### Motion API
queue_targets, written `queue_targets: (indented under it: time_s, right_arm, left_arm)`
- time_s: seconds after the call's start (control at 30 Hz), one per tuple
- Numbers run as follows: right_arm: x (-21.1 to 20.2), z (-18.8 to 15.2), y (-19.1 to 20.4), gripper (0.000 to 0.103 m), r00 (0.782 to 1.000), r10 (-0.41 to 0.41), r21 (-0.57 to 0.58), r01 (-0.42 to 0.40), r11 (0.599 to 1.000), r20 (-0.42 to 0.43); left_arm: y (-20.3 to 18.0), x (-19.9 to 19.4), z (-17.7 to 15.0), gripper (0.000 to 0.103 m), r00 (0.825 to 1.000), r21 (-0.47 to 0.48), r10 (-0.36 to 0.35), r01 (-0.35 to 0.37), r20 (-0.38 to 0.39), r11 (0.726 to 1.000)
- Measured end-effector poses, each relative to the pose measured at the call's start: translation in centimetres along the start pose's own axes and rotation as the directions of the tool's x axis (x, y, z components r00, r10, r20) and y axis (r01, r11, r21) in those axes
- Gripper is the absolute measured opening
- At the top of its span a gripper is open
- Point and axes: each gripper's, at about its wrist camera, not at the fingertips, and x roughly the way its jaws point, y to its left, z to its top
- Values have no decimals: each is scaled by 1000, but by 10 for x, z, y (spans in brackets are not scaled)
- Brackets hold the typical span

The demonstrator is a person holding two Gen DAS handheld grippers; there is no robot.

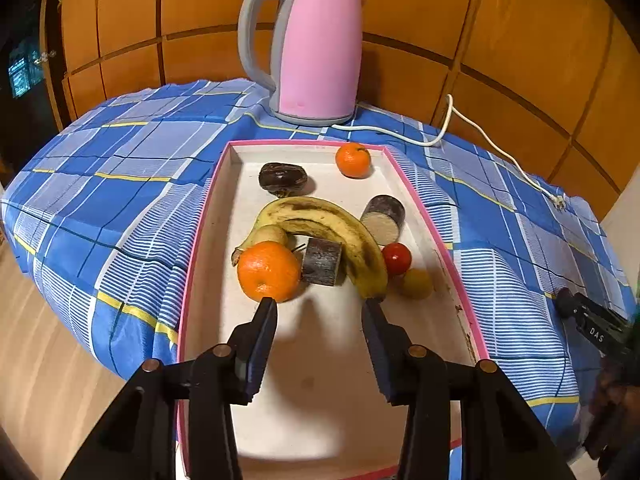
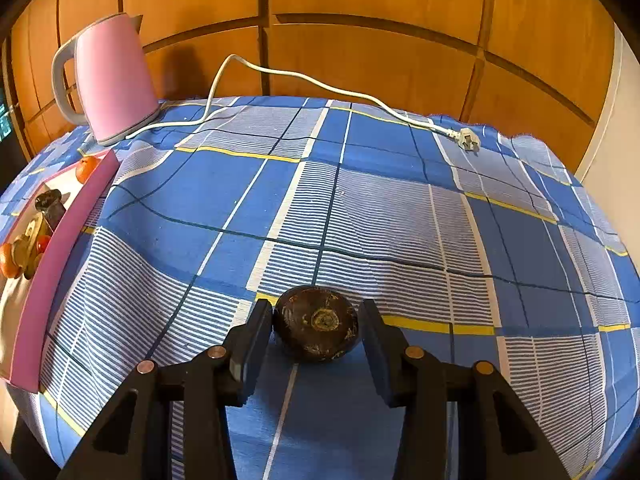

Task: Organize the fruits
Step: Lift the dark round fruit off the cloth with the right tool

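Observation:
A pink-rimmed white tray [image 1: 208, 208] holds a spotted banana [image 1: 320, 220], a near orange [image 1: 268, 270], a far orange [image 1: 353, 159], a red tomato [image 1: 397, 258], a yellow fruit [image 1: 418, 284] and several dark brown fruits, one whole [image 1: 283, 179]. My left gripper [image 1: 320, 306] is open and empty, low over the tray's near end, just short of the near orange. In the right wrist view a dark brown round fruit [image 2: 316, 322] lies on the blue plaid cloth [image 2: 360, 216]. My right gripper [image 2: 316, 314] is open around it, fingers apart from its sides.
A pink electric kettle [image 1: 316, 48] stands behind the tray, its white cord [image 2: 320, 84] trailing across the cloth to a loose plug [image 2: 466, 138]. The tray's pink side [image 2: 52, 264] lies at the left of the right wrist view. Wooden panels back the table.

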Motion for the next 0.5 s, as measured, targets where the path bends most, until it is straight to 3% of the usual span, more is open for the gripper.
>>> queue_targets:
  time_s: [0.27, 0.4, 0.5]
  right_arm:
    - [-13, -3, -18, 50, 999, 49, 73, -49, 996, -5]
    - [-19, -3, -16, 58, 999, 50, 41, -50, 998, -5]
    - [-15, 3, -10, 58, 999, 46, 11, -46, 999, -14]
  left_arm:
    - [-8, -2, -2, 46, 1000, 22, -23, 23, 0, 999]
    - [-11, -1, -2, 46, 999, 25, -33, 33, -8, 999]
    - [-13, -3, -3, 46, 999, 33, -38, 38, -9, 999]
